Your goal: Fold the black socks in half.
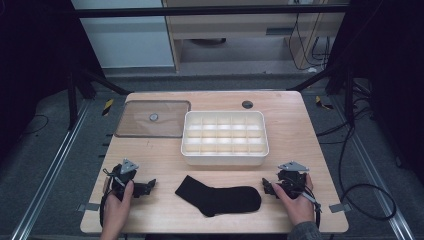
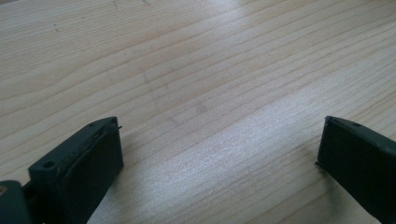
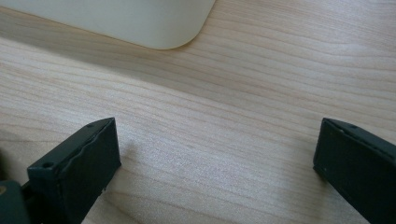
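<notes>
Pre-grasp, nothing picked up yet. Black sock [image 1: 218, 198] lies flat on the tabletop [image 1: 300, 150], between my two claws, just in front of the white divided tray [image 1: 225, 159]. Left claw [image 1: 148, 186] jaws wide apart, empty, bare wood under them. Right claw [image 1: 266, 187] the same, tray corner [image 3: 177, 39] ahead. Both hands rest low at the near edge, claws pointing inward at the sock. Next, I'd guess: close in on the sock ends.
</notes>
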Demonstrator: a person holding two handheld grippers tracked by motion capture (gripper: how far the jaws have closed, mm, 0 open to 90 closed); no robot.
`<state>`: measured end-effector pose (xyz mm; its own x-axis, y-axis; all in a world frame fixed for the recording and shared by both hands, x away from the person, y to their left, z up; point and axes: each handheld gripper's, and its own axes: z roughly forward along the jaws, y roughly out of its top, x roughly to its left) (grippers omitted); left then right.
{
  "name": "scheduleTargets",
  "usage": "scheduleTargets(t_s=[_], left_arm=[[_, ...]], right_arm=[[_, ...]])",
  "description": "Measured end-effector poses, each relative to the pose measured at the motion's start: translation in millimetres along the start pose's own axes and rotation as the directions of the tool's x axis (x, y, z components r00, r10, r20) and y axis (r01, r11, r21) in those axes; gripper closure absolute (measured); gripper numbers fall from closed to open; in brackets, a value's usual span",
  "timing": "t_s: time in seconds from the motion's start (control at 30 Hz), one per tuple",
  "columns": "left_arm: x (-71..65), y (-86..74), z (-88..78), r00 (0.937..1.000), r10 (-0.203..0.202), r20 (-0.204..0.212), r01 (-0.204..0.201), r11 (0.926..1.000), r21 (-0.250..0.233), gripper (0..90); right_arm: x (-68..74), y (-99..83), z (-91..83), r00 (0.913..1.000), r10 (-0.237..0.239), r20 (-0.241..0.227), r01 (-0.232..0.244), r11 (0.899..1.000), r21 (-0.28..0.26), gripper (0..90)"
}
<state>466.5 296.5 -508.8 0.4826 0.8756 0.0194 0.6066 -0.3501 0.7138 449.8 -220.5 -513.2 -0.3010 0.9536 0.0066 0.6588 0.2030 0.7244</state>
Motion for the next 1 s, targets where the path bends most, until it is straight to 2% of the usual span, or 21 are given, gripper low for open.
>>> scheduleTargets(t_s=[0.1,0.2,0.3,0.5,0.57,0.63,0.73,0.77,0.83,0.9,0.97,1.0], left_arm=[[-1.0,0.8,0.6,0.9998,-0.014,-0.012,0.014,0.9999,0.003,0.0],[-4.1,3.2,2.9,0.9977,-0.051,-0.045,0.051,0.9987,0.003,0.0],[-4.7,3.7,3.3,0.9971,-0.056,-0.051,0.057,0.9984,0.005,0.0],[-6.3,7.5,-1.0,0.9985,-0.053,0.013,0.052,0.9983,0.026,2.0],[-10.4,11.1,-4.7,0.9984,-0.048,0.030,0.047,0.9984,0.031,4.5],[-14.2,13.4,-7.8,0.9987,-0.035,0.038,0.034,0.9990,0.031,4.4],[-19.9,14.0,-11.8,0.9968,-0.036,0.071,0.034,0.9988,0.035,4.6],[-21.7,12.9,-13.9,0.9964,-0.031,0.078,0.028,0.9988,0.040,4.6],[-24.5,10.7,-17.8,0.9961,-0.031,0.083,0.029,0.9992,0.029,4.6],[-26.6,10.0,-21.2,0.9929,-0.027,0.116,0.026,0.9996,0.012,4.6],[-30.1,11.5,-22.6,0.9916,-0.022,0.127,0.020,0.9997,0.017,4.5],[-32.7,13.1,-23.9,0.9903,-0.034,0.135,0.032,0.9993,0.019,4.6]], right_arm=[[-0.1,0.0,0.0,1.0000,-0.001,0.001,0.001,1.000,0.001,0.7],[0.0,0.0,0.0,1.0000,0.000,0.000,0.000,1.000,0.000,1.0],[-0.9,-0.7,-0.8,0.9999,-0.010,0.004,0.010,1.000,-0.002,2.3],[-2.1,-0.4,-3.8,1.0000,-0.006,-0.008,0.006,1.000,0.004,7.3],[-2.3,0.6,-6.8,1.0000,-0.006,-0.006,0.006,1.000,0.010,16.8],[-0.6,1.8,-12.5,0.9996,-0.007,-0.028,0.008,1.000,0.022,17.6],[5.3,2.2,-23.4,0.9991,-0.038,-0.019,0.038,0.999,0.010,21.2],[6.7,2.1,-25.8,0.9992,-0.034,-0.022,0.034,0.999,0.010,21.5],[9.9,2.0,-30.9,0.9990,-0.033,-0.030,0.034,0.999,0.019,24.3],[12.5,3.0,-33.2,0.9987,-0.027,-0.044,0.028,0.999,0.025,25.9],[16.5,4.2,-35.2,0.9970,-0.039,-0.067,0.043,0.997,0.059,27.9],[17.3,4.5,-36.3,0.9960,-0.047,-0.076,0.053,0.996,0.078,29.3]])
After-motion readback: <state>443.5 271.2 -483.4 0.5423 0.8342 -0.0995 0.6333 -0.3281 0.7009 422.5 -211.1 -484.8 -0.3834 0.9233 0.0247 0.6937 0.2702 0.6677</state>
